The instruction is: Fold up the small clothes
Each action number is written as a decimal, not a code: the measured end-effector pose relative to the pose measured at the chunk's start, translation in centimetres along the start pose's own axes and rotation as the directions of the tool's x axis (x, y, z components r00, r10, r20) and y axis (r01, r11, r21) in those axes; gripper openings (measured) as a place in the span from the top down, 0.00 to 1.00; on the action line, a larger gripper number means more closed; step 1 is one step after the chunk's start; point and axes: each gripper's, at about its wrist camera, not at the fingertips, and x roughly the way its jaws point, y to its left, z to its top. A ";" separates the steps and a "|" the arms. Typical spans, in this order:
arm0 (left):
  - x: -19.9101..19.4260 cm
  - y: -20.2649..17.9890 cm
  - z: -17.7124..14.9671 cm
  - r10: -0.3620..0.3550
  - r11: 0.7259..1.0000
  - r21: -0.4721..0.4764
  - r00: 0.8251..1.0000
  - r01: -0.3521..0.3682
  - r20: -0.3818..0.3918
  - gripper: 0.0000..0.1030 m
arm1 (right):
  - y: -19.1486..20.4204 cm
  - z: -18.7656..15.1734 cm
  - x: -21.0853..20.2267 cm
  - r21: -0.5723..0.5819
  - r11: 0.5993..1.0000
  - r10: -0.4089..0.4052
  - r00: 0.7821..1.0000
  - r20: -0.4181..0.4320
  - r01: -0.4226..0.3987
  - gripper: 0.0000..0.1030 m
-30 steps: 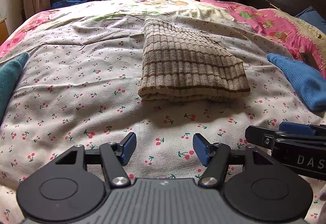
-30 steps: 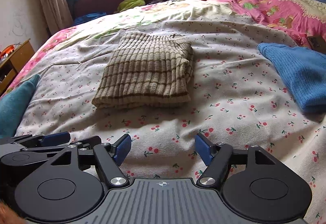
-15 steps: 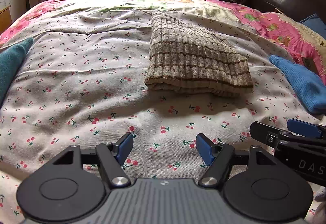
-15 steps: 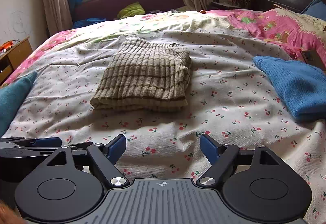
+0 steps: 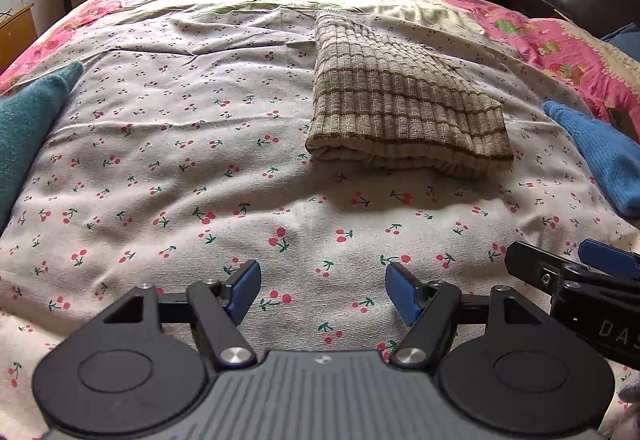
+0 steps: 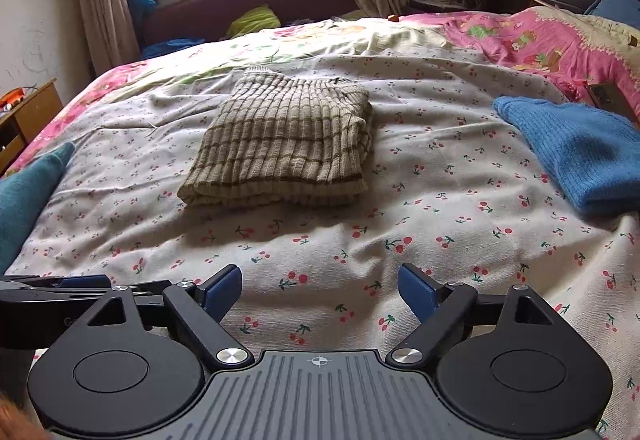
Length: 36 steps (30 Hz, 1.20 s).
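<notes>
sweater: striped beige knit sweater (image 5: 404, 112) (image 6: 284, 144), folded into a rectangle, flat mid-bed on cherry-print sheet (image 5: 180, 168) (image 6: 440, 208)
left hand-held gripper (image 5: 322, 290): fingers spread, nothing between them, low over sheet, well short of sweater
right hand-held gripper (image 6: 320, 290): fingers spread, nothing held, near bed edge
blue knit (image 6: 576, 152) (image 5: 600, 156): right of sweater, apart
teal knit (image 5: 28, 124) (image 6: 24, 192): far left edge

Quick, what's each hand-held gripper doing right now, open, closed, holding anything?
Left hand-held gripper: open, holding nothing, above the cherry-print sheet.
Right hand-held gripper: open, holding nothing, short of the folded striped sweater.
</notes>
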 end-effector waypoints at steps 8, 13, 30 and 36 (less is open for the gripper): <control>0.0 0.4 -0.2 -0.023 0.999 -0.035 0.999 0.023 -0.026 0.13 | -0.3 -0.4 0.7 0.008 1.000 -0.013 1.000 -0.025 0.013 0.15; 0.0 0.0 -0.3 0.026 1.000 -0.010 0.999 -0.026 -0.027 0.03 | -0.4 -0.5 1.0 0.014 1.000 -0.008 0.999 -0.035 0.009 0.15; 0.2 -0.2 -0.2 0.074 0.997 0.004 0.997 -0.074 -0.026 0.00 | -0.7 -0.7 1.3 0.028 1.000 -0.002 0.999 -0.046 0.003 0.15; 0.6 -0.4 -0.3 0.111 0.994 0.029 0.993 -0.109 -0.046 0.00 | -0.8 -0.8 1.5 0.033 0.999 -0.002 0.998 -0.057 0.004 0.15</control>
